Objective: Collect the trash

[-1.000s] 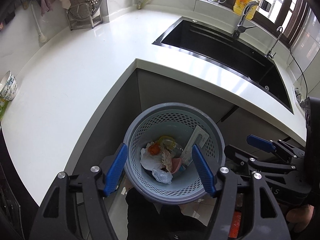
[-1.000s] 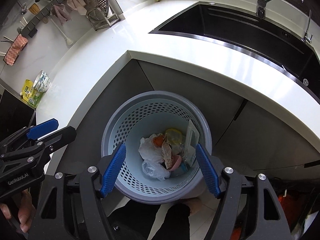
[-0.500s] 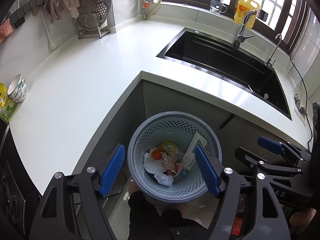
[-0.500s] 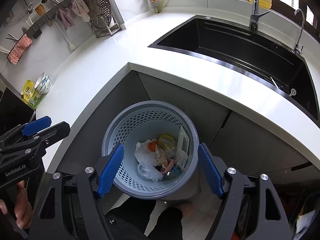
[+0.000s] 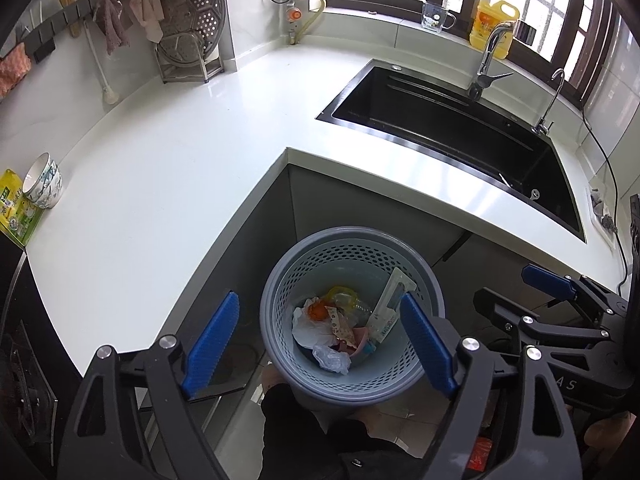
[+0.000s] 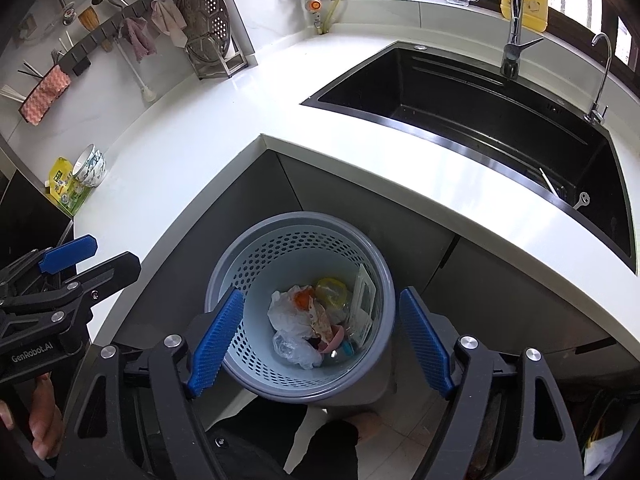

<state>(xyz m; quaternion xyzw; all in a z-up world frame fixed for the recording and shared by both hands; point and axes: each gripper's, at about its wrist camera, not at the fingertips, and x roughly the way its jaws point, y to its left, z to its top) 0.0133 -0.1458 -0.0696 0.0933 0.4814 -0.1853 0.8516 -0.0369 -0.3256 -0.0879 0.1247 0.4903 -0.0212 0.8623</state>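
White L-shaped countertop (image 5: 168, 168) wrapping around the inner corner, grey cabinet fronts (image 5: 360, 208) below its edge. Black sink (image 5: 452, 132) sunk into the countertop, to the far right of the corner, with a chrome faucet (image 5: 486, 60) behind it and a yellow bottle (image 5: 490, 24) on the window ledge. Grey perforated trash basket (image 5: 348, 248) on the floor right below the countertop corner, close to the cabinet fronts. Inside the basket, at the bottom: trash (image 5: 340, 324), namely crumpled white plastic, something orange, a yellow piece, a pink piece, and a long white package leaning on the right wall. Left gripper (image 5: 320, 344) above the basket, pointing steeply down, jaws opening, blue pads wide apart with nothing pressed between, only the basket seen far below in the gap. Right gripper (image 6: 320, 340) in the same pose over the basket, jaws also opening, nothing held between the pads. In the right wrist view, left gripper at the left edge, beside the countertop. Metal rack (image 5: 188, 40) with a round perforated tray on the far end of the countertop, against the wall. Stacked bowls (image 5: 44, 180) near the left end of the countertop, touching a yellow-green packet (image 5: 14, 212).
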